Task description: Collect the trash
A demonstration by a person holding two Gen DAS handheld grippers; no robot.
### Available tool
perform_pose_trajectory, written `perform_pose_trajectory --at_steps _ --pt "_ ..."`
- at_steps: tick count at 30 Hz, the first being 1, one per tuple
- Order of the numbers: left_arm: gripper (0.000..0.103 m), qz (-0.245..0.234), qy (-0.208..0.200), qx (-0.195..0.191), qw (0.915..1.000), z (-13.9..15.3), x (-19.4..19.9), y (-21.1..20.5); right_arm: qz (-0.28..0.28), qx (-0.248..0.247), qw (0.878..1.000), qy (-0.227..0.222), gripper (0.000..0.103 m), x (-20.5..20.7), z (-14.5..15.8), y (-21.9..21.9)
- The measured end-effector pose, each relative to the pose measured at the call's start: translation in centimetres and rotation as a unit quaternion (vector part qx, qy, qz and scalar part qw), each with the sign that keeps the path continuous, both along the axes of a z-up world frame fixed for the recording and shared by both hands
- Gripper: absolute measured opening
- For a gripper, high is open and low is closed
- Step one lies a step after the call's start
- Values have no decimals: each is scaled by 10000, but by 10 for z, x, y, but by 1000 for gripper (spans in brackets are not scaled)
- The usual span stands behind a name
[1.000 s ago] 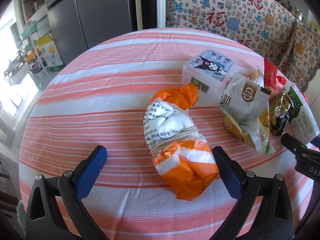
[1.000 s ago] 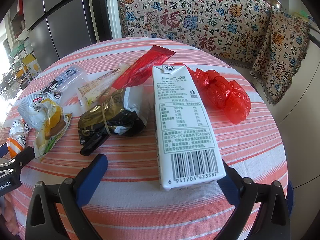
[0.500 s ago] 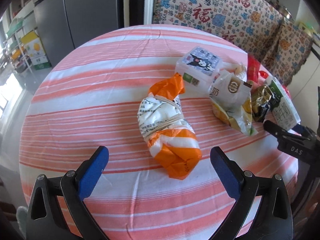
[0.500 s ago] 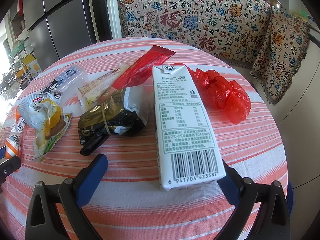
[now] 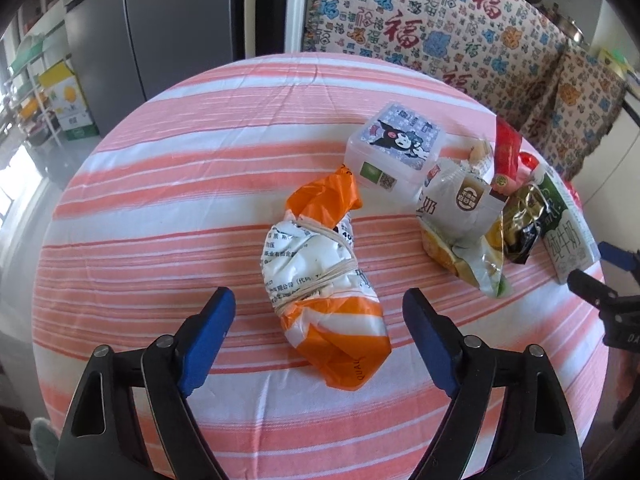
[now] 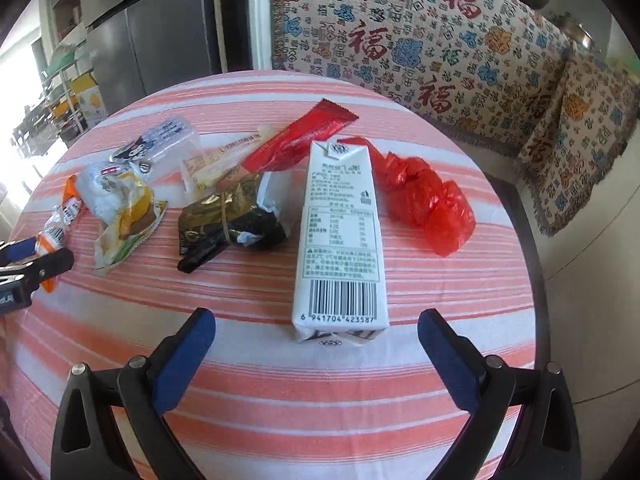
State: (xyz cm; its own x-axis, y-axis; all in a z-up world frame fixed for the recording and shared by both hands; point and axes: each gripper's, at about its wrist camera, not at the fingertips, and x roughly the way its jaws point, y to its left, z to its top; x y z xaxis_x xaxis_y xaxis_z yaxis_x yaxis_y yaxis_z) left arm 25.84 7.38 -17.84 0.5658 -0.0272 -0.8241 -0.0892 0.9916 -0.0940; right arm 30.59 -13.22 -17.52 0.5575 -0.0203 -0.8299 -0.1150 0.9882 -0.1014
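Note:
An orange and white plastic bundle (image 5: 320,280) tied with rubber bands lies on the striped round table (image 5: 160,200). My left gripper (image 5: 316,296) hovers over its near end. Its jaws are closing, with the bundle between the blue fingertips (image 5: 216,312), which stand apart from it. A white milk carton (image 6: 340,232) lies flat just ahead of my open right gripper (image 6: 316,316). Beside the carton lie a black and gold wrapper (image 6: 224,220), a crumpled red bag (image 6: 424,196), a red wrapper (image 6: 300,140) and a bread wrapper (image 6: 120,208).
A clear plastic box (image 5: 394,146) with a cartoon lid stands behind the bundle. A patterned cloth (image 6: 440,52) covers furniture behind the table, and a grey fridge (image 5: 168,28) stands at the back left. The table edge drops off close on the right (image 6: 532,280).
My left gripper's jaws have narrowed around the bundle. My right gripper has drawn back and up, so the carton's end now lies ahead of its fingertips instead of between them.

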Motion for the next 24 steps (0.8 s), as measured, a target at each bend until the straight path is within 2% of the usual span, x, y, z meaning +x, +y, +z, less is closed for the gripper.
perform_pose_trajectory --at_steps 2,3,5,6,7,8,9,12,17,24 --pt "72 -39 7 -72 10000 -1 0 1 55 -123 9999 -23 103 4 12 3" --pt "71 -67 17 -75 9999 -2 0 0 49 -154 9999 -44 103 8 17 2" --pt "65 -108 24 37 9999 -4 0 -2 20 -145 9998 141 103 23 22 1" --pt "60 -122 3 118 9999 -5 -1 -3 -21 -62 9994 332 98 32 20 -2" --pt "55 -150 -12 173 9997 -5 -1 -3 -30 17 9988 496 73 41 18 -5" --pt "54 -179 -25 130 9998 -4 -2 -2 -39 90 9980 618 49 46 17 -8" --pt "54 -199 -40 40 9998 -3 -4 -1 -91 123 9976 672 38 48 17 -11" --pt "53 -290 -105 -120 9995 6 -13 3 -177 411 9968 669 38 38 27 -21" --pt "52 -603 -429 -356 9966 40 -44 -1 -97 827 9957 400 38 -1 53 -30" --pt "52 -1093 -702 -538 9901 70 -81 -53 -99 1097 9932 374 38 -43 52 -51"
